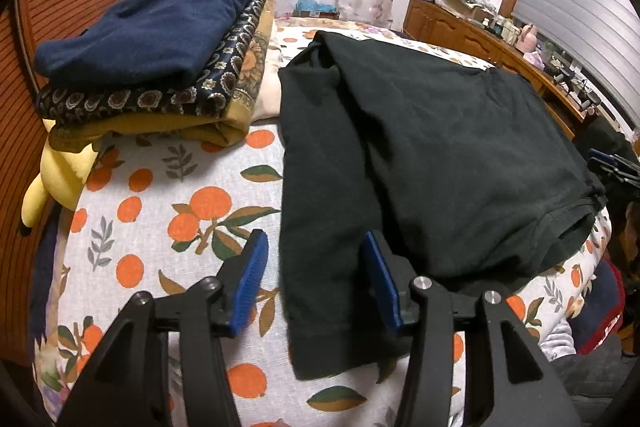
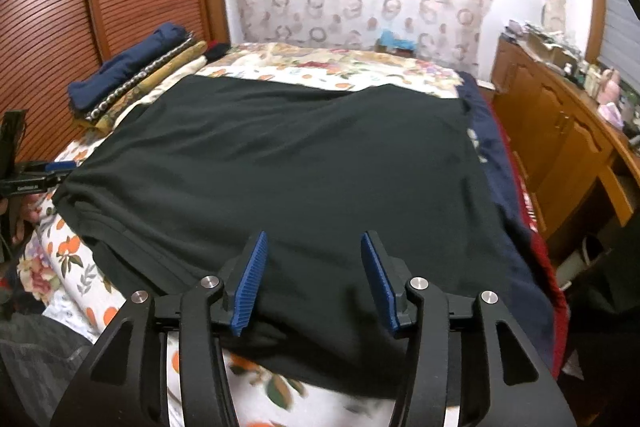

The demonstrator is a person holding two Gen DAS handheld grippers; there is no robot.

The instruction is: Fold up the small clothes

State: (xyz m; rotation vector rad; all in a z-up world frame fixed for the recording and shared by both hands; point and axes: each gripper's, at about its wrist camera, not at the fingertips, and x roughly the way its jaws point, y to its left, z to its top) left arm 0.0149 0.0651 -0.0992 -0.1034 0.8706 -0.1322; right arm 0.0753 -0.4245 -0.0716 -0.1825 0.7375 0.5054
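Between the spread left hand-held gripper point(image 1: 316, 281) fingers, black garment's point(image 1: 432, 155) sleeve, right hand-held gripper point(image 2: 316, 281) spread above its body

Both wrist views look low and close across the bed point(image 1: 168, 187) toward its far edge, sharing the black garment point(image 2: 280, 167).

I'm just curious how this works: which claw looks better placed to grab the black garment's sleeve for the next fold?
Probably the left. The left claw is open right over the sleeve, which runs between its fingers. The right claw, also open, hangs over the garment's flat middle.
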